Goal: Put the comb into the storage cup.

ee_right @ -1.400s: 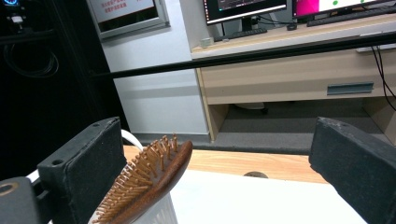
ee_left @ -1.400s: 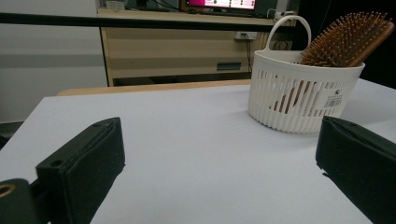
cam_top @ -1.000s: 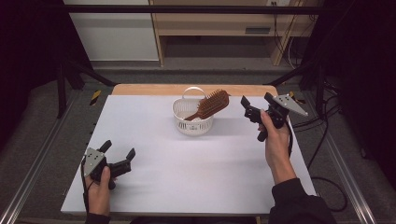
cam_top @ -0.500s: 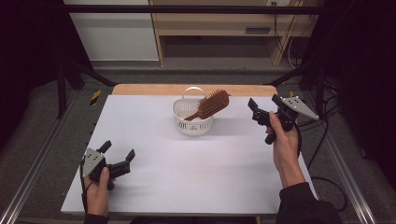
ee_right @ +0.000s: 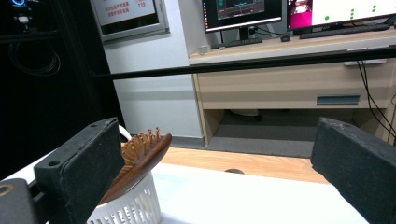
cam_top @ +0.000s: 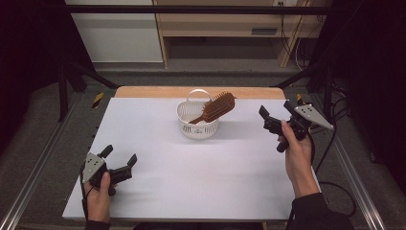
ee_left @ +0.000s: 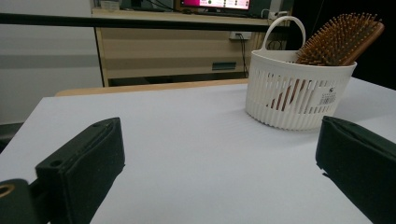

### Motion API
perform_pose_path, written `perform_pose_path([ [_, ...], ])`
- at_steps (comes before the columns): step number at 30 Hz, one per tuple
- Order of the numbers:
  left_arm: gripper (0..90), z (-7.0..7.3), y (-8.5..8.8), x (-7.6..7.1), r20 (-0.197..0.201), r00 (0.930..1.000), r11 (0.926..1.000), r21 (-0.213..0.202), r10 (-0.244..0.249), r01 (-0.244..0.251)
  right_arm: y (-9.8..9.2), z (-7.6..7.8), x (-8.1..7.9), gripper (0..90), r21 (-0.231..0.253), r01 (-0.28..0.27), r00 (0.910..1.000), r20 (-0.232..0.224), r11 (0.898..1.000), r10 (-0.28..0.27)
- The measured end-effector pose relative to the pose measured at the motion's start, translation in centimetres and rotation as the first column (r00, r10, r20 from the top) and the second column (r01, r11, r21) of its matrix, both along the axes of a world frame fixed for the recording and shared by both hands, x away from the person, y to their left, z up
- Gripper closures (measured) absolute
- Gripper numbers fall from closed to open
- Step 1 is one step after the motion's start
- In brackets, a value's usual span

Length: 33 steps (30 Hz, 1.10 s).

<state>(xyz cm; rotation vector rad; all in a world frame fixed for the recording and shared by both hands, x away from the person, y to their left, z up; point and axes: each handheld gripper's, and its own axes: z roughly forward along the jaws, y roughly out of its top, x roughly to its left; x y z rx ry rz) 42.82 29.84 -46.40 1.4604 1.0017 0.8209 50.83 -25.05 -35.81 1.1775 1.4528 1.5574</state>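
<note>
High view: hairbrush (cam_top: 214,107) sits handle-down in the white basket (cam_top: 197,125) at table centre-back, head leaning up and right, toward the right gripper (cam_top: 280,119), which is nearer. Left gripper (cam_top: 118,162) sits at the near-left edge.

Left gripper view: jaws wide, empty; basket (ee_left: 299,93) ahead-right.

Right gripper view: jaws wide, empty; brush (ee_right: 140,161) low left.
</note>
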Motion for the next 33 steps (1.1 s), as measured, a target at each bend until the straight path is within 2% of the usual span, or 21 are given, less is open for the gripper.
perform_pose_path([
  [16, 1.1, 0.0, 0.9, -0.3, 0.009, 0.9997, 0.9997, -0.009, 0.022, -0.022, -1.2, -1.1, -1.2, 2.4, -0.003, 0.010, 0.9999, 0.014, 1.000, -0.010],
  [33, 1.1, 0.0, 1.0, -0.5, 0.010, 0.9999, 0.9999, -0.006, 0.013, -0.013, -2.4, -2.9, -2.8, 3.1, -0.006, 0.000, 0.9998, 0.019, 1.000, 0.000],
])
